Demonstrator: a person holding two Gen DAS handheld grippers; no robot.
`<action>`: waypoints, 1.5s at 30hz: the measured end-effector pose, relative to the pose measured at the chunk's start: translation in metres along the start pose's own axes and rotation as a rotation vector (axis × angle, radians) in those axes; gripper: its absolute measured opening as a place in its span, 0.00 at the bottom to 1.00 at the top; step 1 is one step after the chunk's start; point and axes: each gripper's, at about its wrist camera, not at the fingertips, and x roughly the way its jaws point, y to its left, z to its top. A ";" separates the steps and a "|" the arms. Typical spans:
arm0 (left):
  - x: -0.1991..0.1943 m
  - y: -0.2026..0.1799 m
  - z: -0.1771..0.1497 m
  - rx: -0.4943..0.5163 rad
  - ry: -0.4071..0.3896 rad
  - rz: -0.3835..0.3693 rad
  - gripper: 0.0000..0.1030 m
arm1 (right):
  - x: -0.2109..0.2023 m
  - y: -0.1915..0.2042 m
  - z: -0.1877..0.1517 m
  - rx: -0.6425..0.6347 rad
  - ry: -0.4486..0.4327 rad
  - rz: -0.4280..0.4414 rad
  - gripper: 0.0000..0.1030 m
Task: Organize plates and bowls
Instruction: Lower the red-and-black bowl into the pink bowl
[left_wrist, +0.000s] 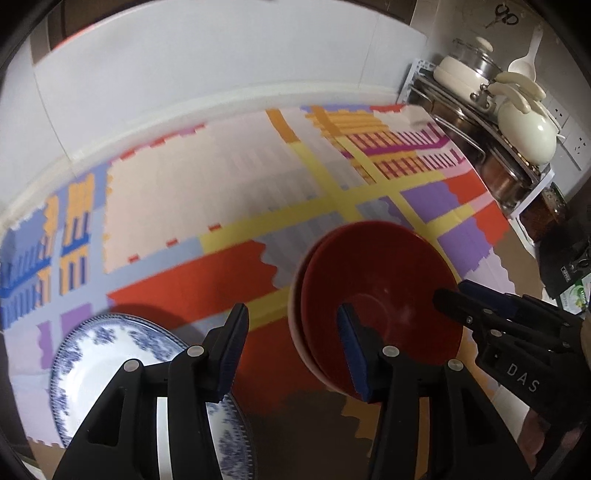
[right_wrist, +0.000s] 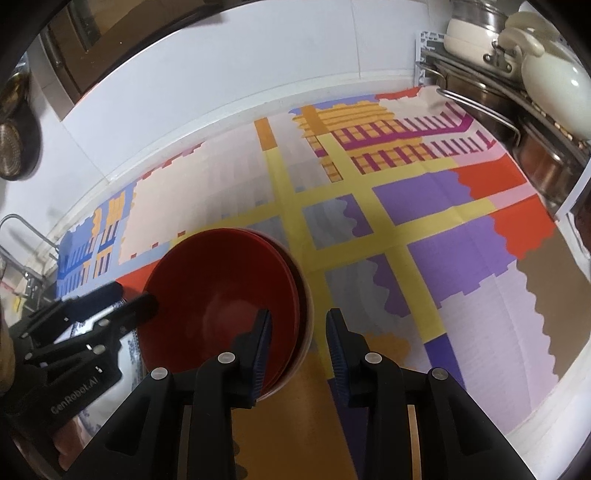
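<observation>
Both tongs, left tongs and right tongs, gape around the red bowls' rims; only the left view shows the blue-patterned plate fully.

Red bowls, nested stack; inner faces deep glossy red, outermost one shows paler pinkish-white outside along rim at 9 o'clock in left wrist view. Plate at 8 o'clock of bowls: white centre w/ blue floral border, fine blue hatch band at edge. Mat: patchwork blocks, cream, red-orange, lilac, purple, grey, crossed by yellow bands; orange/magenta stripe grid at 1 o'clock, blue/orange stripe grid at 9 o'clock; brown patch at 3 o'clock in right wrist view. Left gripper and right gripper: black bodies, dark blue ribbed pads. Pots at 2 o'clock: cream, steel. Wall white.
</observation>
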 end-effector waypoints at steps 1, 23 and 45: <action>0.003 0.000 0.000 -0.005 0.008 -0.007 0.47 | 0.001 0.000 0.000 0.004 -0.001 0.003 0.31; 0.044 -0.004 -0.003 -0.045 0.128 -0.056 0.27 | 0.029 -0.008 -0.003 0.058 0.058 0.050 0.24; 0.024 0.012 -0.005 -0.106 0.120 -0.058 0.26 | 0.022 0.004 -0.001 0.074 0.076 0.033 0.18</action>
